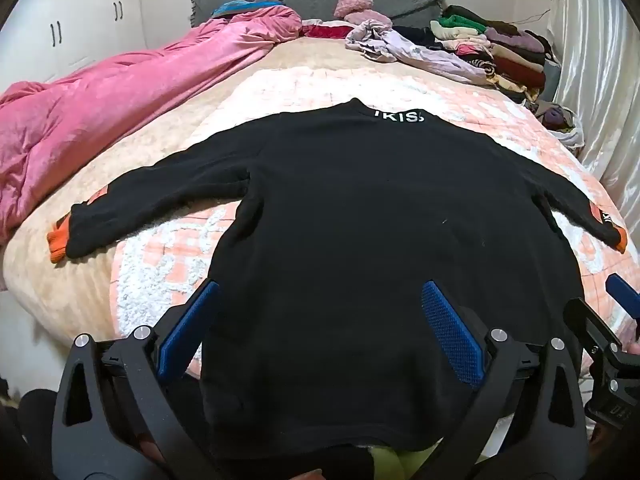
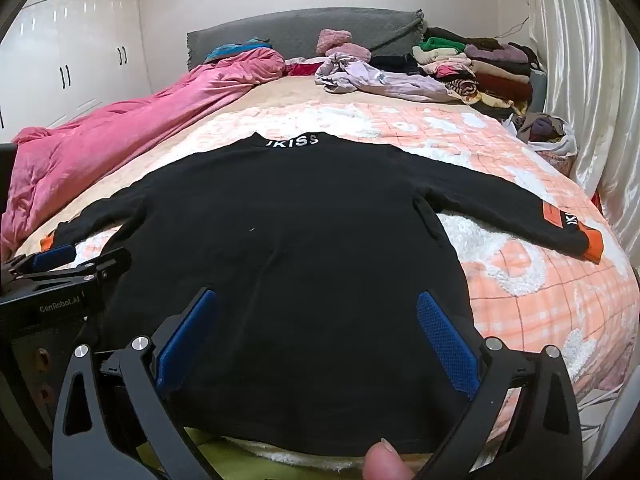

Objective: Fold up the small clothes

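Sweater (image 1: 360, 220) lies flat on bed (image 1: 160, 264), unfolded. Left gripper (image 1: 320, 332) and right gripper (image 2: 316, 332) fully open, empty, above hem. Next: grasp a sleeve or side edge.

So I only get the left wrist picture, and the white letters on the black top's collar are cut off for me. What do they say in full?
Observer: In the right wrist view the collar lettering on the black top reads JKISS.
Operator: And the other tongs? I only see a bit at my right edge.
Observer: The right gripper is open, with its blue pads spread over the top's lower part and gripping nothing.
Operator: Is there any writing on my own tongs?
Observer: Yes. Seen from the side, the left gripper has a label reading GenRobot.AI.
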`<state>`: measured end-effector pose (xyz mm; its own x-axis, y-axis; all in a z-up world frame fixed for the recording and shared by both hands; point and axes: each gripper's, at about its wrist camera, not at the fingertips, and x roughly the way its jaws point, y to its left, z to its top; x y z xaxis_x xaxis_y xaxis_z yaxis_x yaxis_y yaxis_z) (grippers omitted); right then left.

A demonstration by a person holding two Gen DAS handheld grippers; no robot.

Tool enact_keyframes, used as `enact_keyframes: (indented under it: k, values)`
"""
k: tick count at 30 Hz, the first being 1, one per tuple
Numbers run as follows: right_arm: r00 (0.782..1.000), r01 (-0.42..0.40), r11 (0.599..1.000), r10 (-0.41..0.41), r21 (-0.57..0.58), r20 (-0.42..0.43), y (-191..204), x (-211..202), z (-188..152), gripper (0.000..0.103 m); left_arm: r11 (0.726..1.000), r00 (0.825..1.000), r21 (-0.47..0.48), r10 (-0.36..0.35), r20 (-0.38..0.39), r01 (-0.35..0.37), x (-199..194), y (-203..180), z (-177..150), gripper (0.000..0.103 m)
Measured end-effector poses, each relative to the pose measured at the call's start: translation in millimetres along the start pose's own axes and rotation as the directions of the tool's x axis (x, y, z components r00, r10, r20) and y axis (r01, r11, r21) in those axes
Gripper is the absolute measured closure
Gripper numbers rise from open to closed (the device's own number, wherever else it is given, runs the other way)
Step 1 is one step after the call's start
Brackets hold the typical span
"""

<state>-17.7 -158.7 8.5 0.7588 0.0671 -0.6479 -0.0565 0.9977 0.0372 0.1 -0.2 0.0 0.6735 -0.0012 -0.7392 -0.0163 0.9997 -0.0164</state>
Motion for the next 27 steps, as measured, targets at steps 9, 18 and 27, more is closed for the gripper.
enact_keyframes:
  k: [9,18,27]
  values:
    - [1.0,-0.001,1.0,0.002,0.009,-0.01,0.1,0.9,0.2,0.004,1.0,1.0,-0.002,0.009,0.004,-0.009,-1.3,3.4,1.4,0.009]
    - [1.0,-0.006,1.0,0.006,0.016,-0.007,-1.2,-3.4,3.4,0.004,1.0,1.0,0.001,0.006,0.006,-0.006,-0.3,-0.4,1.1,0.009]
    - [1.0,-0.008,1.0,0.008,0.016,-0.009,-3.9,-0.1,-2.4,0.004,1.0,1.0,0.008,0.005,0.006,-0.005,0.8,0.8,-0.4,0.009]
